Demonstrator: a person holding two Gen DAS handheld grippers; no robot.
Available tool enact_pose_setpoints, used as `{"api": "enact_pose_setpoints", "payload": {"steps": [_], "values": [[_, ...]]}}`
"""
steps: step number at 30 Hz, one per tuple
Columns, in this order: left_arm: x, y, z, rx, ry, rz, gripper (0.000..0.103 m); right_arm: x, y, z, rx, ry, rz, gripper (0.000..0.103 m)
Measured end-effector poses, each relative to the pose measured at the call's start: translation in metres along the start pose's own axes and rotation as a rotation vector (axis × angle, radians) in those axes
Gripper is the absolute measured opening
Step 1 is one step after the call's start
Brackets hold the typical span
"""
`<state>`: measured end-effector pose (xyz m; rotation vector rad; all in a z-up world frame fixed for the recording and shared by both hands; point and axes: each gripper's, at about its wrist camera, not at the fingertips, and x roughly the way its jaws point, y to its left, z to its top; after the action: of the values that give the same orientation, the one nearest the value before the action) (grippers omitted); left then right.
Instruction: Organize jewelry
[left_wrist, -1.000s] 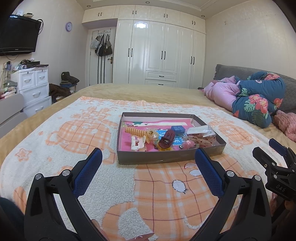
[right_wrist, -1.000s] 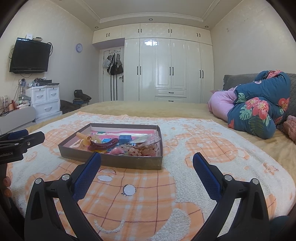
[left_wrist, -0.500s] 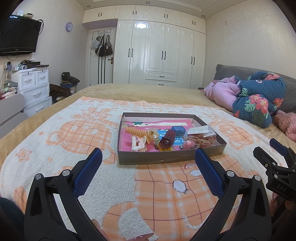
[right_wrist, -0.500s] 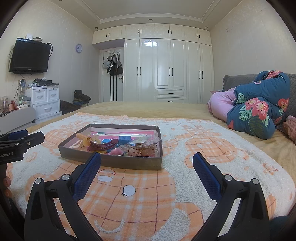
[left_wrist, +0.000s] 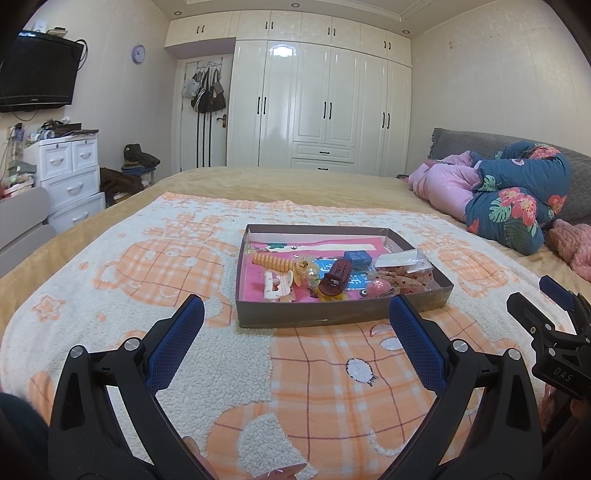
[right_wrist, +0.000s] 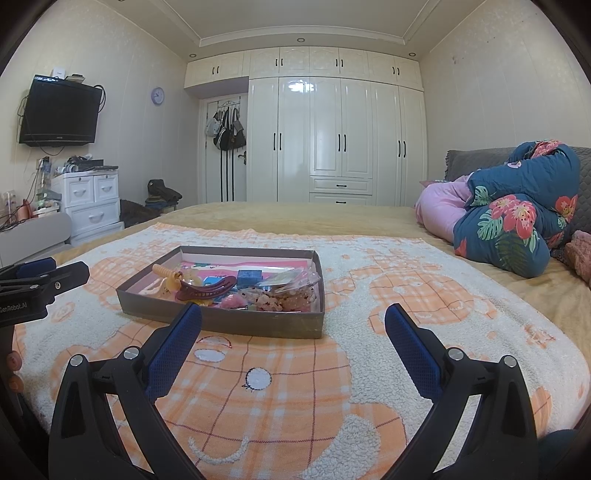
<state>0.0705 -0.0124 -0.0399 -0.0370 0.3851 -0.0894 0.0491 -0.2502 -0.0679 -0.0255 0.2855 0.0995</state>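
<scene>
Grey cardboard tray (left_wrist: 343, 314) sat on the blanket (left_wrist: 332, 387), all the jewelry (left_wrist: 332, 275) heaped inside. Both the left gripper (left_wrist: 295, 317) and right gripper (right_wrist: 293, 325) hovered short of it, fingers apart, empty. That fitted sorting pending or just finished.

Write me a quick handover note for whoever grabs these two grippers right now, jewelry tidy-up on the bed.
Left gripper: open, empty, held over the blanket, short of the box.
Right gripper: open, empty, beside it on the right.
Shallow brown box sits on the blanket; inside lie a dark red hair clip, a yellow spiral piece, a small blue box and a clear bag of pieces, all jumbled.
Nothing lies outside the box. Whether this is unsorted or the finished gather, the pictures can't settle.
</scene>
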Motion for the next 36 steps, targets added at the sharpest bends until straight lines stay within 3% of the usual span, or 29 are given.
{"api": "enact_pose_setpoints", "payload": {"steps": [36], "values": [[0.0018,0.0031,-0.0025,-0.007,0.018,0.004,0.092,0.0014,-0.0047,-0.0020,0.007,0.011,-0.018,0.097]]}}
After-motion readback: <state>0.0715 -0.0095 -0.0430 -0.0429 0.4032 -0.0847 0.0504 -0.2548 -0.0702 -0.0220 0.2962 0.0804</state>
